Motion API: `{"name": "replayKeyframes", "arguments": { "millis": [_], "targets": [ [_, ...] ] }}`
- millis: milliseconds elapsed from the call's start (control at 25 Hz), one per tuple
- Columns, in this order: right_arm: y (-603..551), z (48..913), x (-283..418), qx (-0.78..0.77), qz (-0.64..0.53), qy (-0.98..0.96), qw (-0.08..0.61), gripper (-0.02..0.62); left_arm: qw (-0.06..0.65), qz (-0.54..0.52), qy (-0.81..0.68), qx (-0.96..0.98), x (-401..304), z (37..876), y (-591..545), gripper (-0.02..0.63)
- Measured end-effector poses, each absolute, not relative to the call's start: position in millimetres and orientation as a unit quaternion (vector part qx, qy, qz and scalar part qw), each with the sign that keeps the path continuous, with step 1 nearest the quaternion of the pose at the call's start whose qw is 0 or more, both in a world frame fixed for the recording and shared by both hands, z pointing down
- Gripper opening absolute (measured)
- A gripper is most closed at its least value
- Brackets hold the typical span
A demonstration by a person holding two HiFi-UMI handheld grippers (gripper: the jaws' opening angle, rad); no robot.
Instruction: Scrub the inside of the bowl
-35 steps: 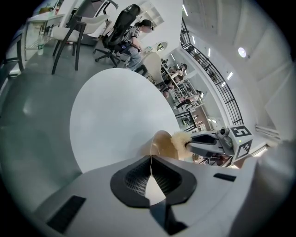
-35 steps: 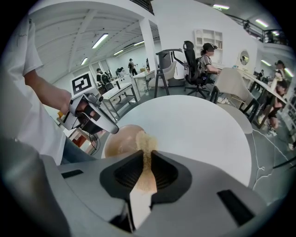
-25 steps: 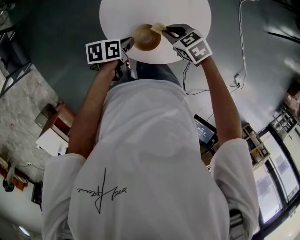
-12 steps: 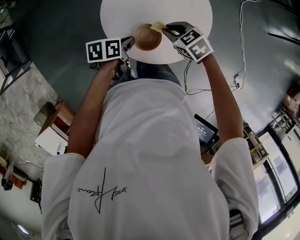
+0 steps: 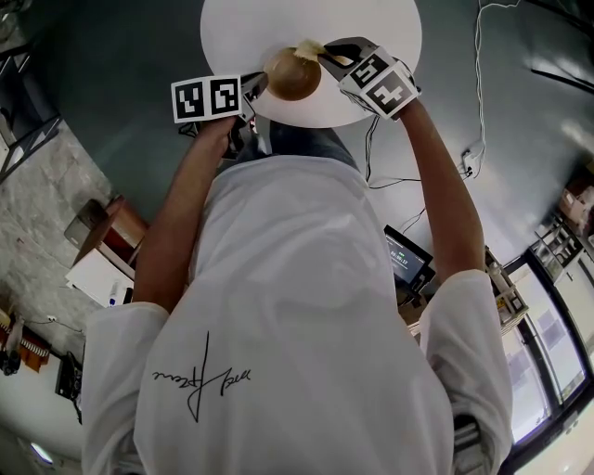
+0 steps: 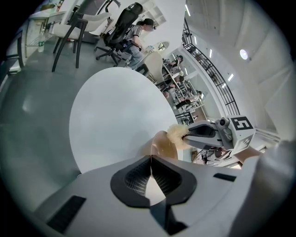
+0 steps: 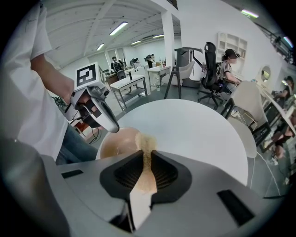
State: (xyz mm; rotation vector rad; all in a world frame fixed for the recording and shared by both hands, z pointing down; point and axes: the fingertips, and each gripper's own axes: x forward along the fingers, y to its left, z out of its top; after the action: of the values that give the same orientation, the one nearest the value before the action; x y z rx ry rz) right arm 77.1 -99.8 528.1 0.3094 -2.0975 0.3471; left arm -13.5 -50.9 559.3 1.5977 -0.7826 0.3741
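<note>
The left gripper (image 6: 151, 159) has its pads pressed together on the bowl's thin rim. Its own body hides the lower part of the bowl (image 6: 162, 144). The right gripper (image 7: 147, 155) is clamped on a tan sponge (image 7: 147, 143), whose free end dips over the rim into the bowl. How deep the sponge reaches cannot be made out. Under the bowl lies the white table (image 5: 278, 28). Both forearms reach out to the bowl, one on each side, with the grippers tilted downward.

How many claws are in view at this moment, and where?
2. The left claw is shut on the bowl at its left rim; the right claw is shut on a sponge at the bowl's right rim.
</note>
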Motion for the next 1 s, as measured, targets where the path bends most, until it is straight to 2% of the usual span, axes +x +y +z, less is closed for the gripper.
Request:
{"name": "replayKeyframes", "arguments": {
  "millis": [640, 1000],
  "targets": [
    [-100, 527, 56, 0.078, 0.078, -0.856, 0.506, 0.066, 0.611, 0.162, -0.345, 0.694, -19, 561, -49, 0.011],
    [-94, 522, 40, 0.057, 0.001, -0.846, 0.530, 0.066, 0.605, 0.167, -0.345, 0.698, -20, 560, -47, 0.011]
  ]
}}
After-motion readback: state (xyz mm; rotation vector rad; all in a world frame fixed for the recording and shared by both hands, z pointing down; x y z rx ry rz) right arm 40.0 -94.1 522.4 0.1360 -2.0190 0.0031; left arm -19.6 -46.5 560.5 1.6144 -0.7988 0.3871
